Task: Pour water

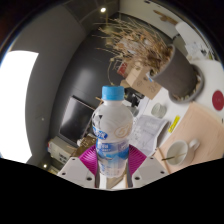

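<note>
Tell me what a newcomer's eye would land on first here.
The clear water bottle with its blue cap and label stands out first, held upright between the tool's pink-padded fingers. Beyond it, higher up, a bundle of dry straw-like twigs spreads out. A white cup sits on the pale table beside the bottle.

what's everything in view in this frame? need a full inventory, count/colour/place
water bottle: 1, clear with white cap and blue-and-white label, upright between the tool's fingers
dried plant arrangement: 1, tan and straw-coloured, beyond the bottle, above it
dark monitor: 1, black, beyond the bottle, to its left
papers: a few sheets, white, on the desk right of the bottle
desk: 1, pale beige, to the right beyond the fingers
round red object: 1, at the far right, too small to identify
tool: 1, white fingers with magenta pads, closed on the water bottle's lower body
</note>
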